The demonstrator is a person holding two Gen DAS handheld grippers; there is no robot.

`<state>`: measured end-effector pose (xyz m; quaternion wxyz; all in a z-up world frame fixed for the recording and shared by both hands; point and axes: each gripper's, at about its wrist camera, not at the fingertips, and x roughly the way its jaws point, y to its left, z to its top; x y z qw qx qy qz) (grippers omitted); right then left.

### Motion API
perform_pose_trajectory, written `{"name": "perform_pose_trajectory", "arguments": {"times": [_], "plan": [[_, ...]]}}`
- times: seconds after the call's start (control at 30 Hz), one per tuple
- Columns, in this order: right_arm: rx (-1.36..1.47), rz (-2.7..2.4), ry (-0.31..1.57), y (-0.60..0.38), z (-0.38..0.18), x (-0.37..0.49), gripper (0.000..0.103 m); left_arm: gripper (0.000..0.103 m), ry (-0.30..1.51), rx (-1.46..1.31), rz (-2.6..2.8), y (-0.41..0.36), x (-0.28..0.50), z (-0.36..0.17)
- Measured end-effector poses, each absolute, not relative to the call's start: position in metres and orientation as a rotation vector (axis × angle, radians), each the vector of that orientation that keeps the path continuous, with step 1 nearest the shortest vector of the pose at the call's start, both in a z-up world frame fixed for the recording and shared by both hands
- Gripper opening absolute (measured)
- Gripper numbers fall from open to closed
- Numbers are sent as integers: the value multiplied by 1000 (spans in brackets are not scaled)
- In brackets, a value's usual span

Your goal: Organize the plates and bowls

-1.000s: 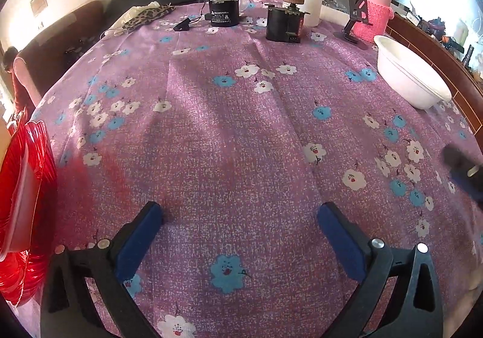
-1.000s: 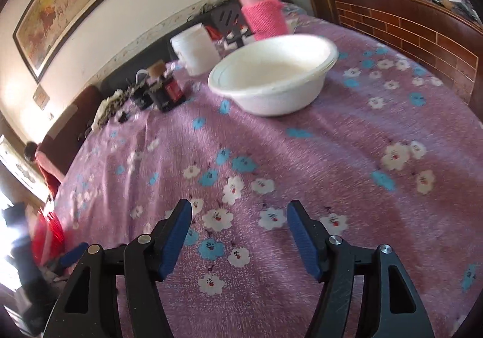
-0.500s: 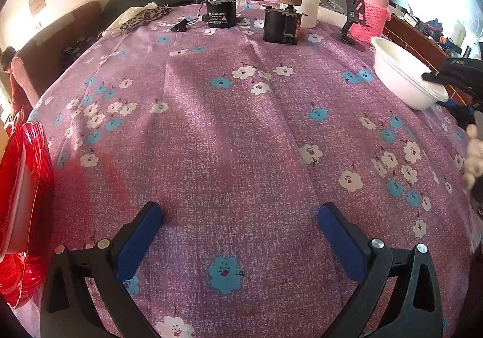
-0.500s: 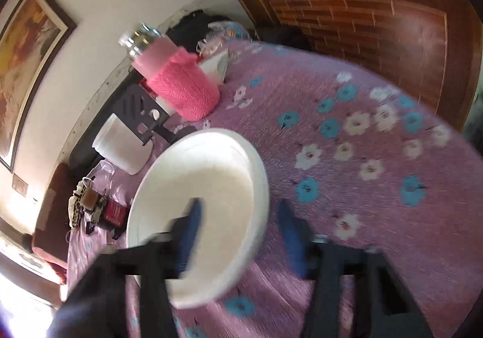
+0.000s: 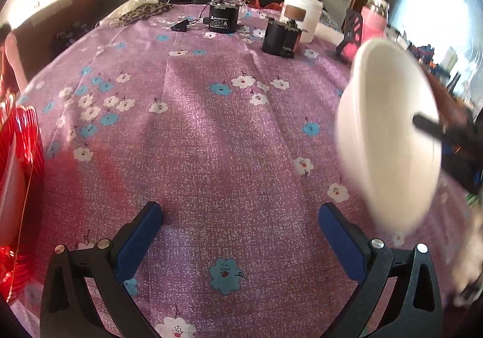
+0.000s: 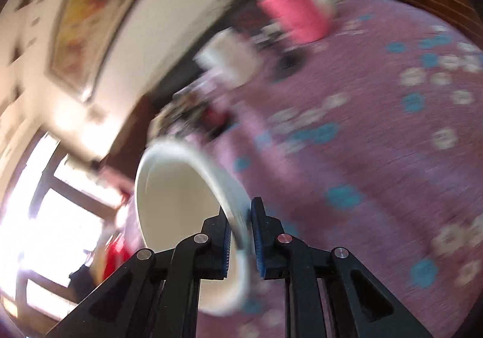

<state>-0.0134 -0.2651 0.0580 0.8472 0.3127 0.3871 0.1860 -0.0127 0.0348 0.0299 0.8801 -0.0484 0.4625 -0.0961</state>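
Round table under a purple floral cloth [image 5: 211, 138], sofa and framed picture behind. Step in hand, by the look of it: carrying the white bowl [image 5: 389, 138], tipped on edge and clear of the cloth, rim pinched tight in the right gripper [image 6: 241, 235]; left gripper [image 5: 238, 235] wide and empty low over the cloth. Next, probably across to the red plate [image 5: 18, 187] at far left, path bare, though blurred; black motor [image 5: 223, 19], white jar [image 5: 302, 17] and pink bottle [image 5: 372, 24] well apart at the back.

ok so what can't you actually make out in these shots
- Left wrist view: red ribbed plastic plate, cut off by the left edge.
- Left wrist view: right gripper, mostly hidden behind the tilted white bowl.
- Right wrist view: pink knitted bottle sleeve, motion-blurred.
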Motion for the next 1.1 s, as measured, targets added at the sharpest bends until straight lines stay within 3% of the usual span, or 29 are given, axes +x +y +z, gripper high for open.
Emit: {"name": "perform_pose_trajectory", "arguments": {"times": [0.4, 0.57, 0.83, 0.93, 1.1], "plan": [[595, 329, 817, -254, 52, -15, 18, 103, 1018, -392, -237, 71, -19, 44], [617, 286, 759, -268, 62, -21, 21, 103, 983, -255, -132, 62, -20, 54], [612, 159, 755, -284, 64, -25, 26, 103, 1037, -274, -138, 48, -5, 63], [549, 8, 761, -291, 63, -27, 42, 103, 1031, -256, -81, 52, -8, 56], [527, -141, 779, -306, 59, -29, 47, 103, 1011, -205, 22, 67, -18, 34]]}}
